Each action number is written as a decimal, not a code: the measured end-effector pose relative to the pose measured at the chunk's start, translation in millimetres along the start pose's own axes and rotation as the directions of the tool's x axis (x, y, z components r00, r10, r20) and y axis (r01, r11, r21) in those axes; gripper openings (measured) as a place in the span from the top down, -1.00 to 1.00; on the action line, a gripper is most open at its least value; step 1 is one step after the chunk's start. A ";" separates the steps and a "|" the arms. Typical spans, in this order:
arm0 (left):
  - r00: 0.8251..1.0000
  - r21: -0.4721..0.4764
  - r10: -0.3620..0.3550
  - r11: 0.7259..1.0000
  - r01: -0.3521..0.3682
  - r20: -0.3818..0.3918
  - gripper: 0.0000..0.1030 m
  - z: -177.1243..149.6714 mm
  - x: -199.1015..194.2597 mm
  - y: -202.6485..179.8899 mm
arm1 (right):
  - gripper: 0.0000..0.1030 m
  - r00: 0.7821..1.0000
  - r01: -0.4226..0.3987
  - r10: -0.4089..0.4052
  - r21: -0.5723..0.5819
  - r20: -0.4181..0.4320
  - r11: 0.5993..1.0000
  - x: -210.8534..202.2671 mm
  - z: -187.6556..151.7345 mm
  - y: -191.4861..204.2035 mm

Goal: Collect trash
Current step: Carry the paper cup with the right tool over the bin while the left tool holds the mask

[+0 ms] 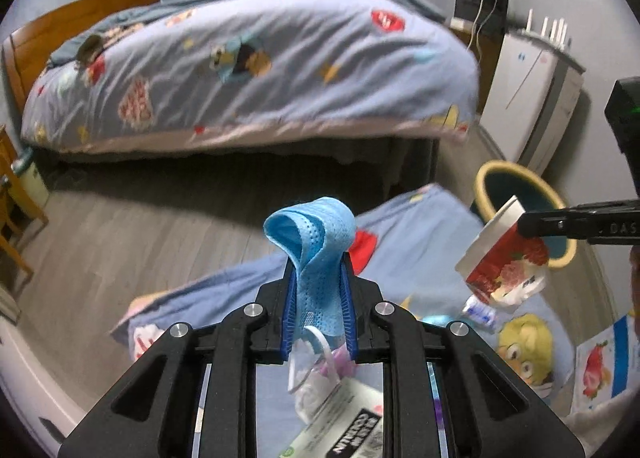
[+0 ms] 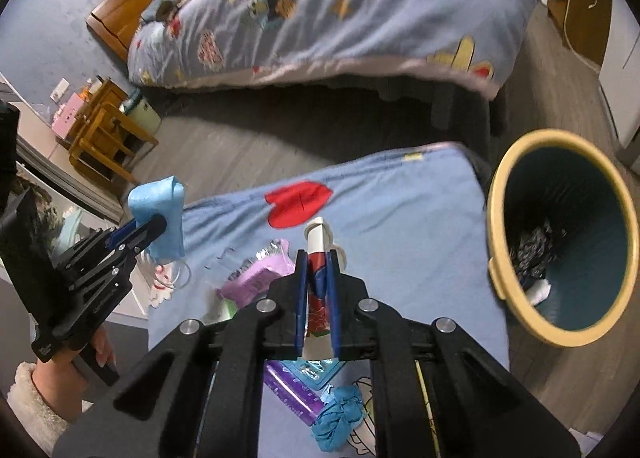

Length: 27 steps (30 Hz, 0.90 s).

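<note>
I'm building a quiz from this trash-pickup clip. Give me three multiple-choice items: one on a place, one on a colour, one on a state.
1. Where is the bin?
A. on the bed
B. on the floor, right of the blue cloth
C. under the stool

2. What colour is the mask in the left tongs?
A. blue
B. white
C. green

3. What are the right tongs doing?
A. hanging open
B. shut on nothing
C. shut on a carton

Key:
1 B: the bin stands on floorboards by the cloth's right edge.
2 A: the mask is light blue.
3 C: the red-and-white carton sits pinched between the fingers.
</note>
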<state>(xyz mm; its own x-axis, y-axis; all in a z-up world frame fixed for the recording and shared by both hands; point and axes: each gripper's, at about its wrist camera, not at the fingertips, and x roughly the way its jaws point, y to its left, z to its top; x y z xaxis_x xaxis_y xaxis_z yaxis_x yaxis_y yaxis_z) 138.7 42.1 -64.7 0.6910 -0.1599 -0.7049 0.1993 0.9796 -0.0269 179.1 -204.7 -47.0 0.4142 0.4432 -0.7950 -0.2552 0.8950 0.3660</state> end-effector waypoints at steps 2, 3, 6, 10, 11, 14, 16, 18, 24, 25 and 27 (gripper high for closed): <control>0.999 -0.001 -0.013 1.000 0.013 0.037 0.60 8.5 -12.8 -5.6 | 0.84 0.999 -0.007 0.007 0.003 0.038 1.000 -15.2 2.9 -0.5; 0.998 0.000 -0.021 1.000 0.021 0.053 0.60 12.2 -18.1 -8.1 | 0.83 0.998 -0.013 0.013 0.007 0.059 1.000 -23.4 4.2 -2.0; 0.995 0.019 -0.039 0.999 0.038 0.093 0.60 21.1 -30.1 -18.2 | 0.84 0.995 -0.023 0.020 0.024 0.101 0.999 -42.4 7.1 -9.8; 0.992 0.061 -0.072 0.996 0.066 0.104 0.60 26.5 -31.2 -41.5 | 0.83 0.987 0.032 -0.037 0.034 0.158 0.999 -62.8 11.6 -31.0; 0.992 0.070 -0.079 0.995 0.073 0.099 0.60 26.4 -30.2 -48.0 | 0.84 0.984 0.046 -0.053 0.040 0.169 0.998 -66.4 12.9 -36.1; 0.992 0.118 -0.098 0.989 0.088 0.080 0.60 25.7 -22.0 -70.8 | 0.84 0.978 0.089 -0.101 0.074 0.184 0.993 -71.9 16.1 -59.5; 0.992 0.144 -0.114 0.984 0.104 0.062 0.60 24.9 -13.5 -86.5 | 0.84 0.969 0.138 -0.152 0.085 0.195 0.987 -73.2 17.2 -75.9; 0.991 0.159 -0.124 0.980 0.116 0.045 0.60 22.8 -6.8 -99.8 | 0.84 0.961 0.181 -0.195 0.089 0.198 0.979 -71.0 16.2 -89.4; 0.984 0.179 -0.181 0.968 0.178 -0.003 0.60 18.3 11.7 -140.3 | 0.84 0.940 0.270 -0.295 0.155 0.173 0.950 -61.6 12.9 -142.3; 0.981 0.184 -0.194 0.963 0.194 -0.017 0.60 17.1 16.2 -150.3 | 0.84 0.936 0.282 -0.309 0.166 0.168 0.945 -60.9 12.7 -150.2; 0.978 0.196 -0.208 0.958 0.210 -0.032 0.60 15.4 22.5 -165.4 | 0.83 0.934 0.279 -0.317 0.220 0.165 0.935 -62.2 9.6 -171.3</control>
<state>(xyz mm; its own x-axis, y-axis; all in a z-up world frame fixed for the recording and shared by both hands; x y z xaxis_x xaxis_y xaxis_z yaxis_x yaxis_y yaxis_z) 131.9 -125.4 -65.1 0.6116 -0.3560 -0.7066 0.4722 0.8808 -0.0350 205.5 -385.1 -55.6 0.6121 0.1384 -0.7785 0.0688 0.9715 0.2268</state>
